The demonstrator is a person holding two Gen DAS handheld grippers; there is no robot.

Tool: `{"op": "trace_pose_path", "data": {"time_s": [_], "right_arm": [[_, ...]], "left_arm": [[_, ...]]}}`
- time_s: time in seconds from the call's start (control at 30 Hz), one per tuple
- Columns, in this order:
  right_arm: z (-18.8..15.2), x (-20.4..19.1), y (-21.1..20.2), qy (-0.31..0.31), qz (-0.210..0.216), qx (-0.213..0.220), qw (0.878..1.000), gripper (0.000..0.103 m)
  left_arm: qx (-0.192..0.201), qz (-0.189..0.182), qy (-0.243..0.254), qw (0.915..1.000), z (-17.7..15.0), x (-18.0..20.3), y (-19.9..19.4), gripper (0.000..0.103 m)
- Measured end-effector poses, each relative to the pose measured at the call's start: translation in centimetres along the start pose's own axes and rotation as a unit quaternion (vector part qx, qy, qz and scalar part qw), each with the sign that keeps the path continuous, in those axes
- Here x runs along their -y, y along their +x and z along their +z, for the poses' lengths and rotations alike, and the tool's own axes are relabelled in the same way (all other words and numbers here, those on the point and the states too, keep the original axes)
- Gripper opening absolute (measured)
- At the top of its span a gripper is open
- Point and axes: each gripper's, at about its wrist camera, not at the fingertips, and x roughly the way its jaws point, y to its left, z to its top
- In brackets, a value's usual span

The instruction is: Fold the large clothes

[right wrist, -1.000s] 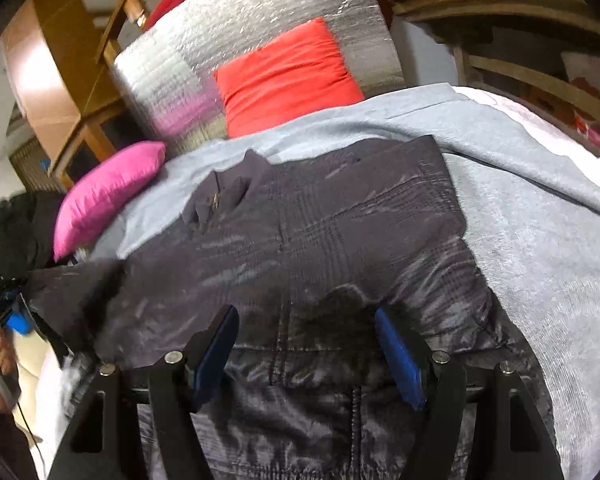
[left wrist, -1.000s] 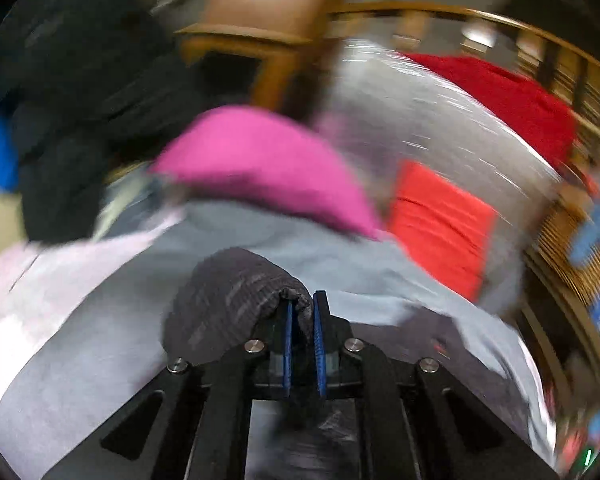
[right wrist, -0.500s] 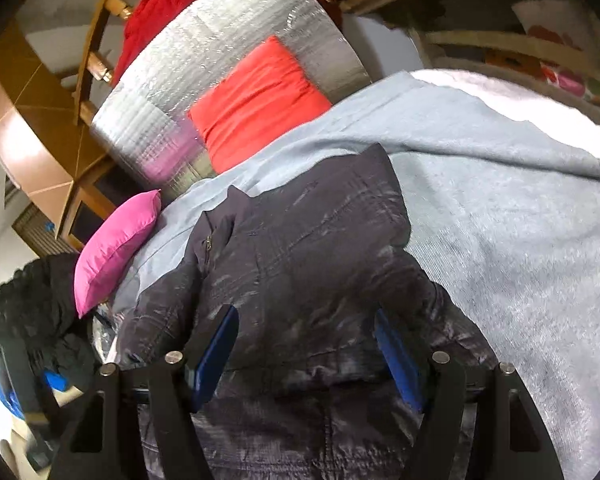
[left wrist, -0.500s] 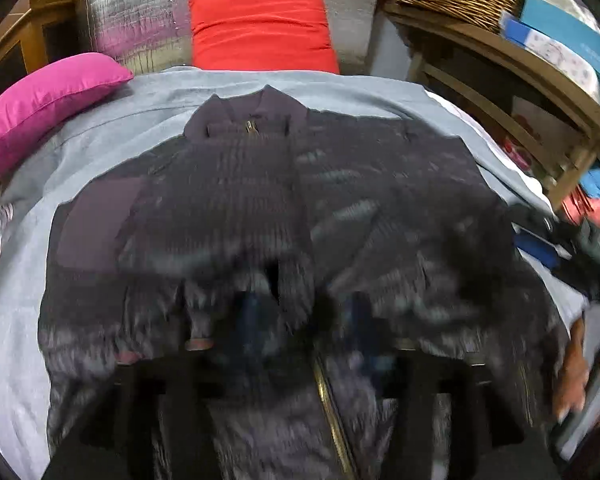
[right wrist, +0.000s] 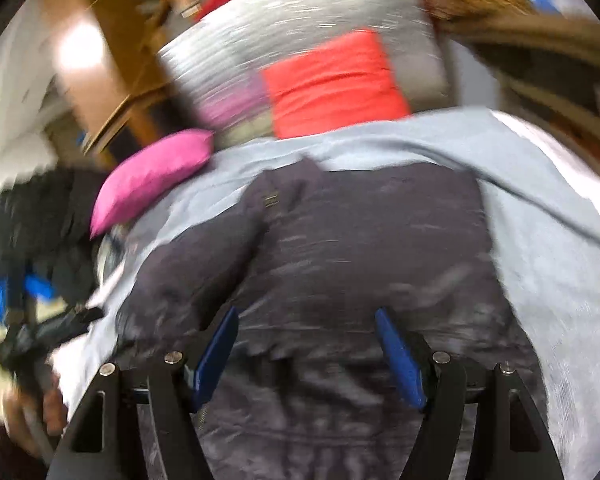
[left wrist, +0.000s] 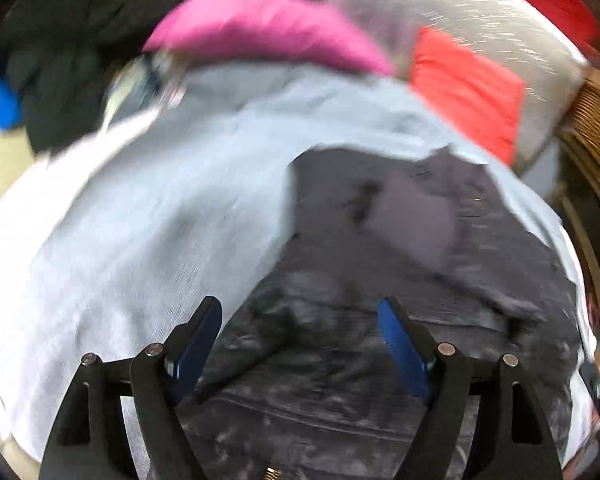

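Left gripper point(left wrist: 300, 344) spread wide, empty, above dark jacket point(left wrist: 400, 280) lying on grey blanket point(left wrist: 160, 220); view blurred.

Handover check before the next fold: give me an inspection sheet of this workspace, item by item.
Surface: grey blanket covers the bed.
Job's things: dark jacket lies spread on the blanket, one sleeve folded across the body; frames blurred.
Clutter: pink cushion, red cushion, silver quilted pad at the head end.
Grippers: left gripper open, holding nothing; right gripper open, holding nothing, both above the jacket's hem.
Cables: nothing seen.
Surroundings: wicker basket, wooden furniture, dark clothes pile.
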Motion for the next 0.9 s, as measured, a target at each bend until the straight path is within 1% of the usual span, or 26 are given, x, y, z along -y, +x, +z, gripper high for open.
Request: {"op": "trace_pose_path", "data": {"time_s": [0.07,0.13,0.17,0.2,0.23,0.27,0.3,0.4,0.43,0.53,0.57,0.6,0.63,0.7,0.73,0.77,0.8,0.83,0.9], "right_arm": [[0.5,-2.8,0.8,-0.043,0.002,-0.008,0.999,0.078],[1.3,-5.8,2.0,-0.094,-0.006,-0.024,0.995,0.078],[1.5,-6.9,2.5,-0.115,-0.009,-0.031,0.993,0.078],[1.7,-8.2,3.2,-0.140,-0.015,-0.040,0.989,0.078],[2.1,-9.9,4.3,-0.176,-0.026,-0.056,0.982,0.078],[2.2,-10.7,5.0,-0.197,-0.033,-0.064,0.978,0.078],[2.3,-12.0,6.2,-0.230,-0.047,-0.076,0.969,0.078],[2.5,-14.0,9.4,-0.283,-0.082,-0.103,0.950,0.078],[2.7,-14.4,10.4,-0.293,-0.091,-0.111,0.945,0.078],[3.2,-15.5,13.0,-0.310,-0.116,-0.119,0.936,0.078],[3.3,-15.7,13.6,-0.312,-0.120,-0.120,0.935,0.078],[3.5,-15.8,14.2,-0.309,-0.124,-0.121,0.935,0.078],[3.7,-15.7,14.6,-0.296,-0.127,-0.122,0.939,0.077],[4.1,-14.9,14.8,-0.263,-0.127,-0.122,0.949,0.053],[4.4,-14.4,14.7,-0.245,-0.128,-0.122,0.953,0.037],[4.7,-14.0,14.5,-0.228,-0.123,-0.117,0.959,0.036],[5.2,-13.1,13.9,-0.201,-0.112,-0.105,0.967,0.034],[5.6,-12.0,13.3,-0.168,-0.104,-0.096,0.975,0.032],[6.4,-9.5,11.6,-0.101,-0.087,-0.076,0.988,0.032]], "left_arm": [[-0.013,-0.004,-0.013,0.9998,0.4,-0.3,1.3,0.079],[-0.029,0.011,-0.006,0.9995,0.6,-0.2,2.3,0.079],[-0.044,0.014,-0.007,0.9989,0.4,-0.3,2.9,0.079],[-0.060,0.006,-0.015,0.9980,0.4,-0.2,3.6,0.079],[-0.075,-0.006,-0.027,0.9968,0.2,-0.7,3.9,0.079],[-0.093,-0.019,-0.041,0.9947,-0.1,-1.0,4.3,0.079],[-0.101,-0.025,-0.048,0.9934,-0.1,-1.3,4.5,0.079],[-0.100,-0.030,-0.044,0.9935,0.1,-1.3,4.2,0.079],[-0.100,-0.031,-0.044,0.9935,0.3,-1.7,4.9,0.079],[-0.101,-0.026,-0.038,0.9938,0.6,-1.6,5.6,0.079],[-0.100,-0.023,-0.032,0.9942,0.5,-1.5,5.7,0.079],[-0.100,-0.021,-0.028,0.9944,0.5,-1.3,5.8,0.079],[-0.099,-0.021,-0.026,0.9945,0.6,-1.0,6.0,0.079],[-0.099,-0.020,-0.021,0.9947,0.7,-0.8,6.1,0.079],[-0.098,-0.020,-0.021,0.9947,0.7,-0.8,6.2,0.079],[-0.098,-0.019,-0.019,0.9948,0.7,-0.8,6.2,0.079],[-0.098,-0.019,-0.019,0.9948,0.7,-0.8,6.2,0.079],[-0.098,-0.018,-0.020,0.9948,0.8,-0.7,6.4,0.079],[-0.096,-0.015,-0.017,0.9951,0.7,-0.6,6.3,0.079]]}}
